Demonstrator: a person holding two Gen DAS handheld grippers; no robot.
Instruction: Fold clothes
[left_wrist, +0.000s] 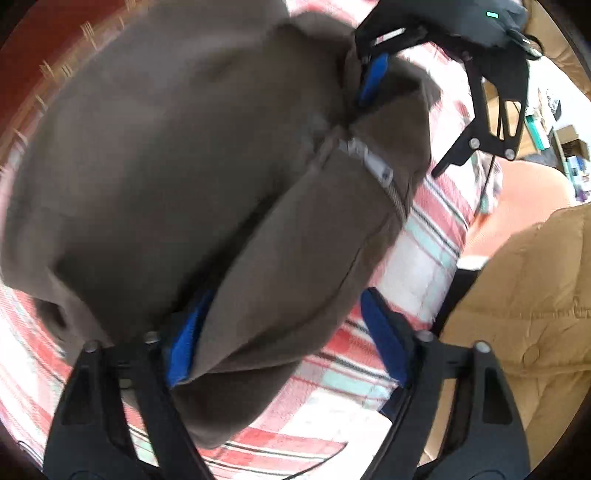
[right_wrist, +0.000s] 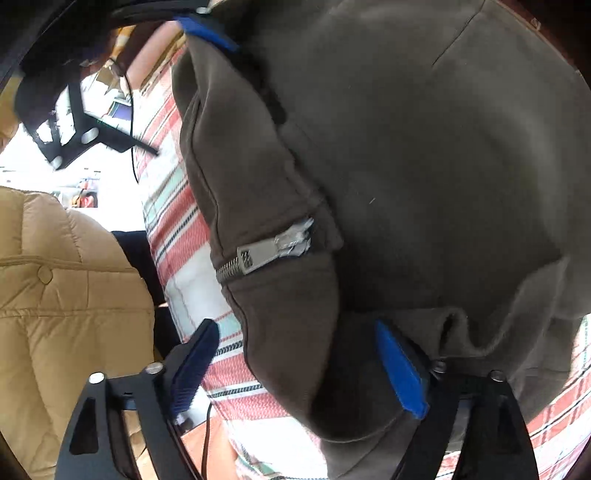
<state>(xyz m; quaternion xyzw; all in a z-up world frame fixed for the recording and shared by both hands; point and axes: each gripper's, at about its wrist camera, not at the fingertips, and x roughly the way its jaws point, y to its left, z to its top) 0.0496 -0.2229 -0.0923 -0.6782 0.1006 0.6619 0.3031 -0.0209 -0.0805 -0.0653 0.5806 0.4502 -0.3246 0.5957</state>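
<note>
Nearest in the left wrist view, the left gripper (left_wrist: 288, 339) has its two blue-padded fingers spread wide. One pad (left_wrist: 186, 347) is tucked under a fold of the brown zip jacket (left_wrist: 184, 166) and the other pad stands clear of the cloth over the plaid bedcover (left_wrist: 424, 240). So the jaws are apart, with fabric draped over one finger only and nothing pinched.

The right wrist view shows the mirror case. The right gripper (right_wrist: 295, 365) is also spread. Its right-hand pad (right_wrist: 400, 373) sits against the underside of the jacket (right_wrist: 424, 147) and its left-hand pad hangs free over the bedcover (right_wrist: 177, 229).

The jacket is bunched and lies on the bedcover, filling most of both views. Its grey zipper pull (right_wrist: 273, 247) and teeth sit on the folded edge between the two tools. That edge runs roughly from one gripper toward the other.

This line is what the next move seems to depend on. Each tool has the garment's edge just inside its open jaws, at opposite ends of the same fold. Neither looks nearer than the other, so a closing grasp by both looks the likely next step. The blur makes the exact overlap hard to judge.

Further off, the right gripper (left_wrist: 406, 103) appears at the far end of the jacket in the left view. A tan quilted coat (left_wrist: 524, 288) lies to the side, and cluttered shelves beyond are too blurred to read.
</note>
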